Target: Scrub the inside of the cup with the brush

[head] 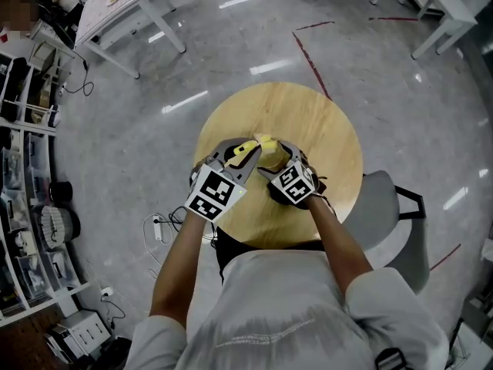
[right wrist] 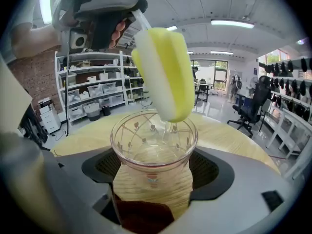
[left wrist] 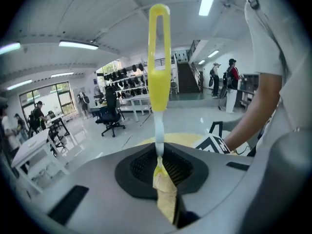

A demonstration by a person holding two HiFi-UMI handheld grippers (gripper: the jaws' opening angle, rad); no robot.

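A clear glass cup (right wrist: 153, 150) with small tulip prints is held in my right gripper (right wrist: 153, 179), mouth facing away from the camera, jaws shut on its sides. The brush has a yellow and white sponge head (right wrist: 163, 72) that hangs just above the cup's rim, its lower tip at the mouth. My left gripper (left wrist: 161, 172) is shut on the brush stem, and the yellow loop handle (left wrist: 159, 57) sticks out beyond the jaws. In the head view both grippers, left (head: 231, 160) and right (head: 283, 166), meet over the round wooden table (head: 323, 129), with the sponge head (head: 263, 142) between them.
A grey chair (head: 393, 222) stands at the table's right edge. A white table (head: 115, 10) is at the far left, shelving (head: 23, 168) lines the left wall, and a power strip with cables (head: 158, 228) lies on the floor near my left arm.
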